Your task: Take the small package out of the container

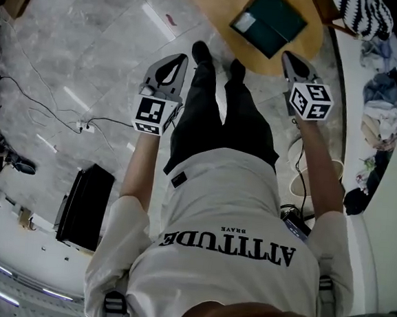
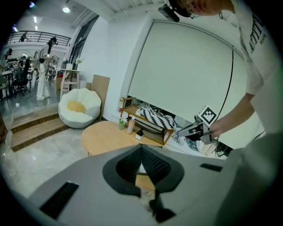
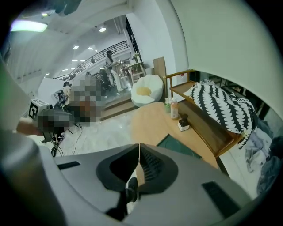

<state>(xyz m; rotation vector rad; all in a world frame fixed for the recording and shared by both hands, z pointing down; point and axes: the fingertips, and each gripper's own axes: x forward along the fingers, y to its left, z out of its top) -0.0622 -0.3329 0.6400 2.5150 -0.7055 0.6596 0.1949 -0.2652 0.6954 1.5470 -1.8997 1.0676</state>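
Two claws, both shut tight with nothing between their jaws. The left claw (image 1: 177, 60) (image 2: 141, 145) hangs over the floor (image 1: 92, 34), short of the near edge of the counter (image 1: 219, 1), and the right claw (image 1: 289, 56) (image 3: 139, 145) reaches just over that edge. Both arms stretch forward, elbows nearly straight. The one round wooden counter carries one dark green container (image 1: 274, 21) by its near edge, with one small pale package (image 1: 243, 22) in a corner of it — neither claw touches it. Two bottles (image 3: 174, 108) stand at the far edge.
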